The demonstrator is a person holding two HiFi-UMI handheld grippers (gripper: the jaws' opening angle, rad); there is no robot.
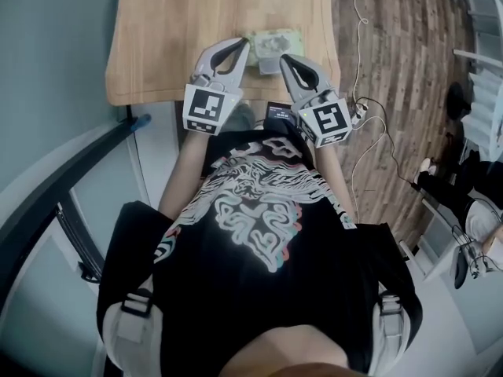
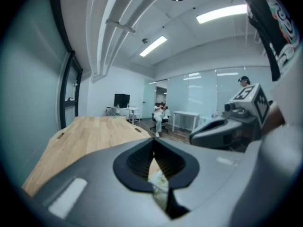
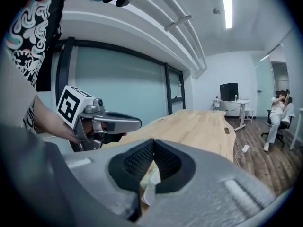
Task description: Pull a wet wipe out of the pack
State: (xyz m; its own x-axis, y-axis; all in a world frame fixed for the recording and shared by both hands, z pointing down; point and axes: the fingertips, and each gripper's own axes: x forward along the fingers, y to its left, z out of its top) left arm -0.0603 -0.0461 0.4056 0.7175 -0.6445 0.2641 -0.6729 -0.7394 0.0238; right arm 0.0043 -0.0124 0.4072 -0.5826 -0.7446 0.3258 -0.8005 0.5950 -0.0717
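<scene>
Head view: left gripper [image 1: 240, 45], right gripper [image 1: 285, 58] both closed, empty, tips flanking wipe pack [image 1: 275, 42] on wooden table [image 1: 173, 38]; label unreadable.

A pale wooden tabletop [image 1: 196, 30] fills the upper centre of the head view, with plank floor [image 1: 401, 69] at upper right. Mid-frame in the left gripper view, a monitor [image 2: 121, 100] stands on a white desk [image 2: 129, 109], a seated person [image 2: 158, 116] nearby, a ceiling light [image 2: 153, 46] above.
</scene>
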